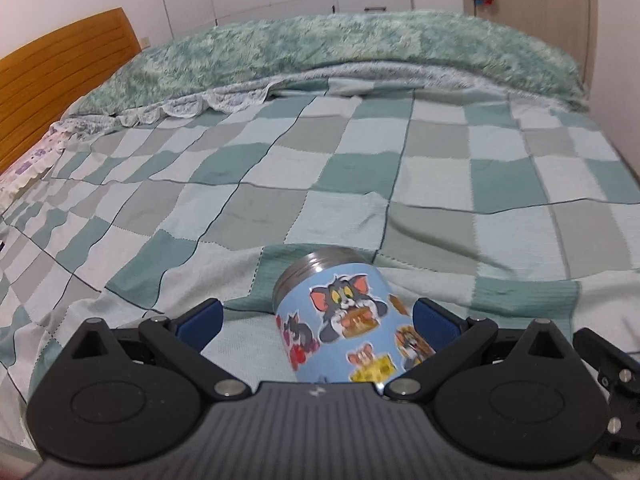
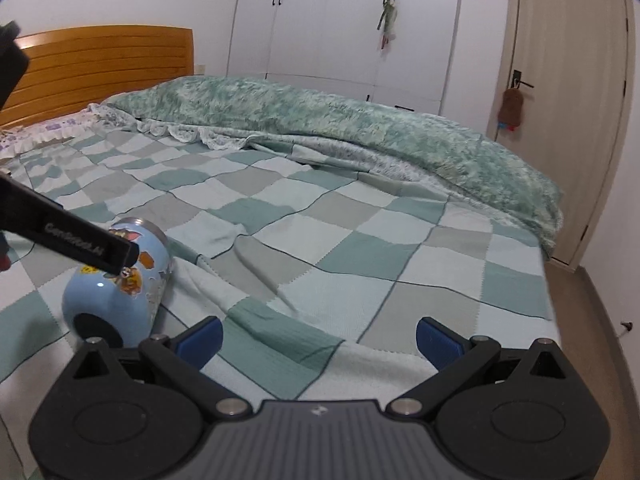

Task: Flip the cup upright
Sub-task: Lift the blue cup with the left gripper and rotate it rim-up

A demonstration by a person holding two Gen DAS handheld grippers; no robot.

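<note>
Cup [image 1: 344, 320]: blue, cartoon stickers, steel threaded rim; lying on its side on the checked bedspread [image 1: 360, 184]. Likely rigid, glossy, apt to roll; take mid-body. Left gripper [image 1: 318, 322]: spread wide, straddling cup, not clamped. Right gripper [image 2: 318, 338]: released, empty, beside cup.

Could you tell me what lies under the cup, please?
The cup lies on its side on the checked blanket. What is beneath the blanket is covered.
</note>
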